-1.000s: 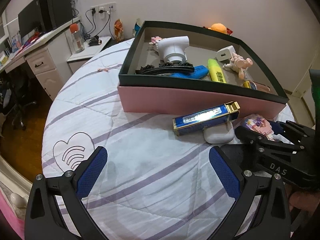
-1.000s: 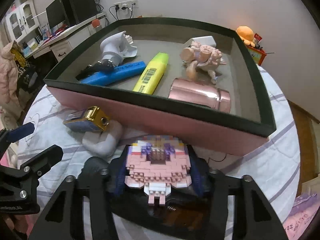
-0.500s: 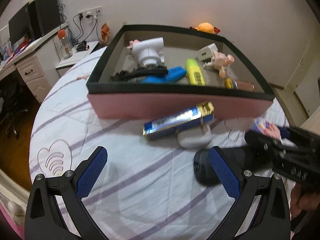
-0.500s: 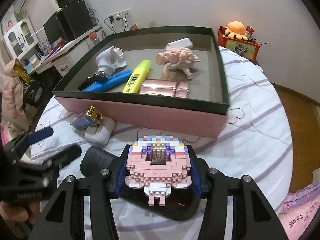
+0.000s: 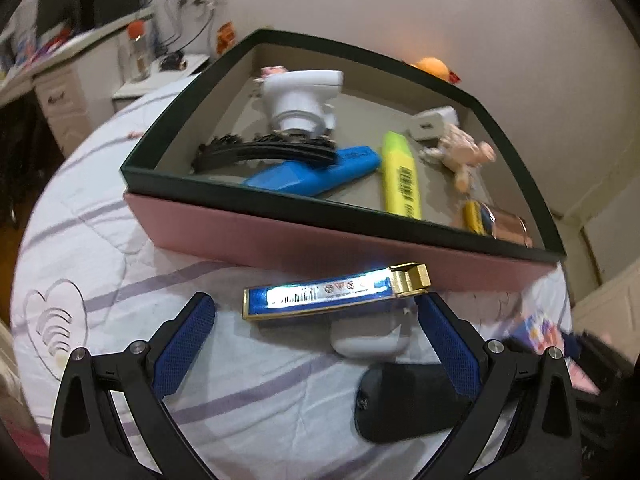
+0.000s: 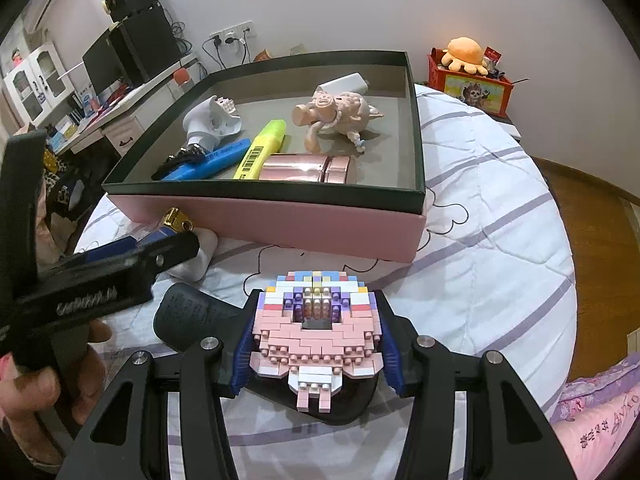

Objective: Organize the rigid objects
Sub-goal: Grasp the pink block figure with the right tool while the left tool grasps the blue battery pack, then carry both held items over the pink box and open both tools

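The right claw (image 6: 317,344) is gripping a pastel brick-built figure (image 6: 316,328) between its blue pads, holding it above the quilted bed (image 6: 500,208), with the open pink box (image 6: 280,224) standing just ahead of it. The left claw (image 5: 316,344) is spread wide and holding nothing, its fingers flanking a blue and gold harmonica (image 5: 332,294) that is lying across a white case (image 5: 370,338); a black pouch (image 5: 404,404) is lying beside its right finger.

The step in hand appears to be carrying the figure to the box. The next move likely calls for lifting it over the dark rim and setting it in the bare area ahead and to the right, clear of the pink tin (image 6: 306,168) and the pig figurine (image 6: 340,114).

Barcodes are showing on the harmonica and the yellow highlighter (image 6: 262,148); white lettering on the left claw's arm is too blurred to read.
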Demonstrator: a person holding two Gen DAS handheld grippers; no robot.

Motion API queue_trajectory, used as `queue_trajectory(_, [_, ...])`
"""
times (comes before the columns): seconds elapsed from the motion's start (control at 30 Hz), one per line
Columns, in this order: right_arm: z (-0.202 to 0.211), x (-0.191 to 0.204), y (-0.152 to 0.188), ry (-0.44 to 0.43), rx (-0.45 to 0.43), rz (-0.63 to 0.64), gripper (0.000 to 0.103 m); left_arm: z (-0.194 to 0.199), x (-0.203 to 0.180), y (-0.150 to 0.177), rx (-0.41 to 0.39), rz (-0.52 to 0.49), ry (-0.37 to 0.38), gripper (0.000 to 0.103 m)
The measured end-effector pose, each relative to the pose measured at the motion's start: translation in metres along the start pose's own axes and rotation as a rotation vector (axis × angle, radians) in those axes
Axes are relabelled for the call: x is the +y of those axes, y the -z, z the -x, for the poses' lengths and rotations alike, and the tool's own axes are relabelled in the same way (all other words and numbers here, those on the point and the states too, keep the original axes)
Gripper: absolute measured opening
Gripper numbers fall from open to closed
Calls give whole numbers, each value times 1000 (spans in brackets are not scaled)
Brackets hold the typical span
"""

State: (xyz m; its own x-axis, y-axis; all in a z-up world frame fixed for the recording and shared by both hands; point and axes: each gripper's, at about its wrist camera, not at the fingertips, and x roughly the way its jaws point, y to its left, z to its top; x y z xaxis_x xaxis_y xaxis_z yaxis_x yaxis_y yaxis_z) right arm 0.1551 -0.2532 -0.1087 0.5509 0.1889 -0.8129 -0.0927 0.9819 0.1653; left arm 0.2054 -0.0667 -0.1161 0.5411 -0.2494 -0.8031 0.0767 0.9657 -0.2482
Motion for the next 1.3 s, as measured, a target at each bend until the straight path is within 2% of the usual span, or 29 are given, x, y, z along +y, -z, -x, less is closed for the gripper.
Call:
queue_trajectory(0.13, [-1, -1, 1, 0, 6, 2, 53, -1, 8, -3, -37, 55, 34, 100])
queue_trajectory(0.2, [-3, -1, 0, -1, 9, 1, 53, -2, 8, -3, -48, 46, 29, 96])
queue_trajectory(0.23, [-3, 0, 1, 0, 9, 2, 53, -2, 7, -2, -52, 39, 31, 93])
queue_trajectory(0.27, [-3, 0, 0, -1, 10, 3, 53, -2, 7, -1, -54, 31, 32, 85])
queue_trajectory(0.3, [-3, 1, 0, -2, 9, 5, 53, -1, 5, 0, -57, 21, 30, 84])
queue_trajectory(0.5, [-2, 6, 0, -3, 9, 14, 53, 7, 13, 5, -67, 20, 34, 84])
queue_trajectory(0.87, [17, 19, -8, -20, -21, 39, 53, 56, 35, 11, -114, -21, -51, 84])
queue_trajectory(1.07, [34, 37, -25, -44, -52, 78, 53, 84, 40, -10, -140, -61, -77, 84])
queue_trajectory(1.3, [43, 47, -74, -36, -101, 119, 53, 93, 19, -59, -181, -136, -58, 84])
